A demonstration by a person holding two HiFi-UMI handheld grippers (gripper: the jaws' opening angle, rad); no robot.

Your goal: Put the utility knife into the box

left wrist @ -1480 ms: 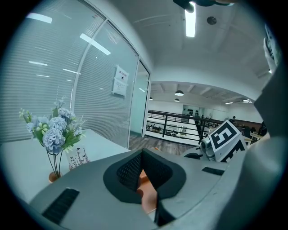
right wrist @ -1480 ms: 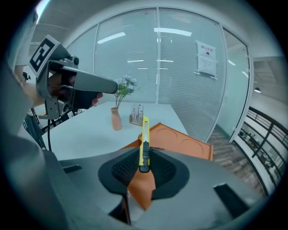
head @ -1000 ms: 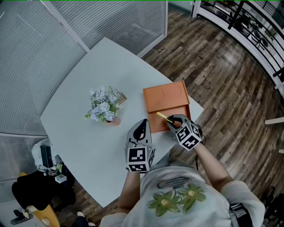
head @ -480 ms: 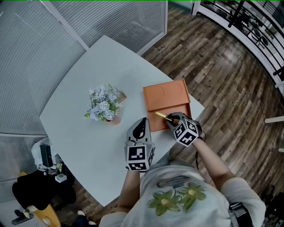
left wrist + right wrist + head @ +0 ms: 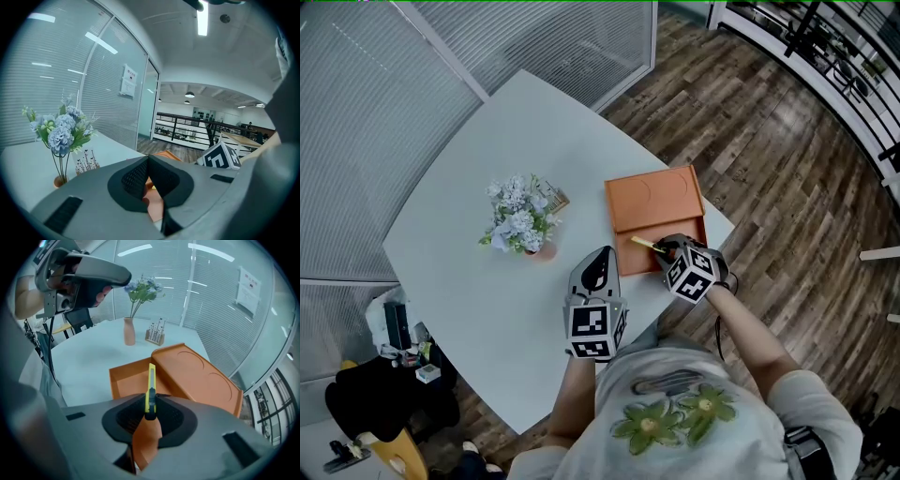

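I can read nothing: the white paper notice point(image 5: 128, 80) on the glass partition point(image 5: 101, 101) seems printed, but it is too blurred.

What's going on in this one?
A person at a white table works with a hand-held gripper in each hand. The right hand-held gripper is shut on a yellow utility knife, held tip-forward over the open orange box, whose lid lies folded back. The knife isn't in the box yet. The left hand-held gripper is shut and empty, beside the box near the table's edge.
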